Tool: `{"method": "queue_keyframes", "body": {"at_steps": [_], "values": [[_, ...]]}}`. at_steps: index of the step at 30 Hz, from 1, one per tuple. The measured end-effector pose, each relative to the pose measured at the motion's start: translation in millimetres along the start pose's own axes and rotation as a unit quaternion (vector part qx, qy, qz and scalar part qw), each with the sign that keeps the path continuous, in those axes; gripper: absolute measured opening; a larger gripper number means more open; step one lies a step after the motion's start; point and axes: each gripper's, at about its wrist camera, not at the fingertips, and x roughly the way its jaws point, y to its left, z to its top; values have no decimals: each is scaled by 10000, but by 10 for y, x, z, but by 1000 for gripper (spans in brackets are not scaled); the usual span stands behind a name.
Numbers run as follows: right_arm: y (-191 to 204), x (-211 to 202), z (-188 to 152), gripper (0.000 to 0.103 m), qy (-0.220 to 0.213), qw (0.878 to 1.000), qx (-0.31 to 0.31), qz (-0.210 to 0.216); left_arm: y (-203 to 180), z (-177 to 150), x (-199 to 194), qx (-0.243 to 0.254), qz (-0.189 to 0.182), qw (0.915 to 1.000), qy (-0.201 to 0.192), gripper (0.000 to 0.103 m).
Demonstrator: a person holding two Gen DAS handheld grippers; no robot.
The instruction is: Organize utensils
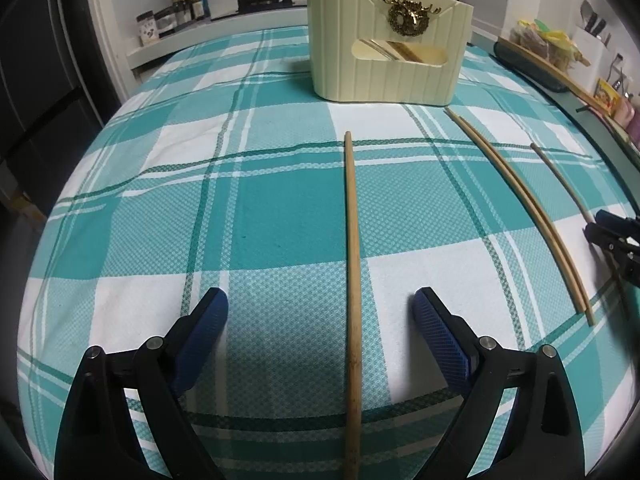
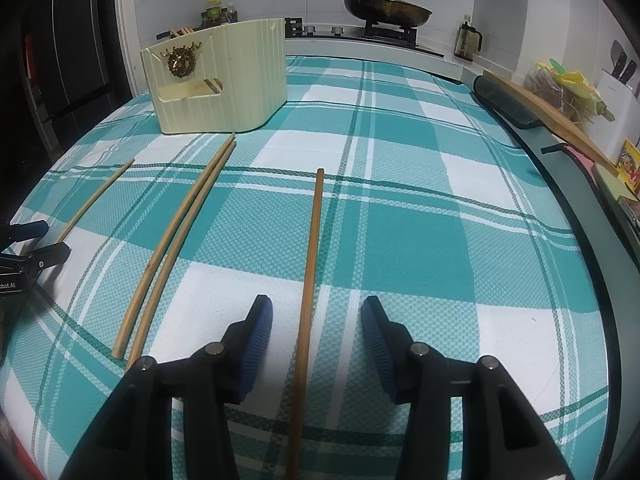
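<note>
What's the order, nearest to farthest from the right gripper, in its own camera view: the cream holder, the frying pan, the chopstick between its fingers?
From the right gripper:
1. Chopstick, lying on the cloth between the open fingers.
2. Cream holder, ahead left.
3. Frying pan, on the stove at the back.

Home kitchen, pan (image 2: 387, 8) on stove (image 2: 390, 32), spice bottles (image 1: 188, 4)

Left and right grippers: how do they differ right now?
The left gripper stands wider open than the right gripper. Left straddles the leftmost chopstick; right straddles the rightmost chopstick. Both are open, clear of their sticks, and point toward the holder.
</note>
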Motion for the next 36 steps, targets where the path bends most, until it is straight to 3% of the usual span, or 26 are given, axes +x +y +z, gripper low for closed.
{"method": "queue_keyframes", "body": {"at_steps": [8, 11, 16, 21, 23, 25, 27, 28, 29, 30, 31, 33, 36], "values": [[2, 0, -2, 48, 0, 10000, 2, 3, 3, -3, 1, -8, -45, 10000, 16, 96], [-6, 2, 0, 48, 26, 10000, 19, 32, 2, 37, -6, 175, -232, 9992, 269, 96], [-79, 30, 140, 48, 806, 9959, -168, 361, 84, 213, -61, 433, -594, 9958, 542, 94], [-58, 164, 326, 48, 1335, 9887, -498, 473, 135, 500, 139, 521, -543, 9941, 786, 91], [-32, 243, 421, 48, 1411, 9873, -549, 490, 102, 603, 273, 592, -502, 9922, 975, 79], [-19, 347, 570, 48, 1426, 9874, -482, 488, 35, 680, 380, 739, -442, 9900, 1120, 74], [-35, 493, 739, 46, 1461, 9876, -246, 525, -46, 771, 421, 859, -465, 9892, 1094, 64], [-36, 546, 817, 43, 1391, 9890, -186, 476, -70, 803, 428, 864, -505, 9892, 1073, 48], [-29, 605, 882, 26, 1375, 9895, -182, 402, -97, 835, 433, 881, -514, 9893, 1039, 25], [-21, 650, 949, 12, 1302, 9909, -192, 297, -118, 857, 434, 891, -526, 9894, 1015, 12], [-27, 692, 1000, 7, 1292, 9911, -117, 297, -124, 865, 435, 873, -542, 9895, 1015, 5], [-55, 693, 1049, 6, 1216, 9920, 85, 312, -89, 862, 369, 750, -603, 9917, 847, 5], [-82, 392, 1070, 6, 694, 9956, 260, 572, 60, 822, -4, 456, -900, 9945, 291, 5]]}}
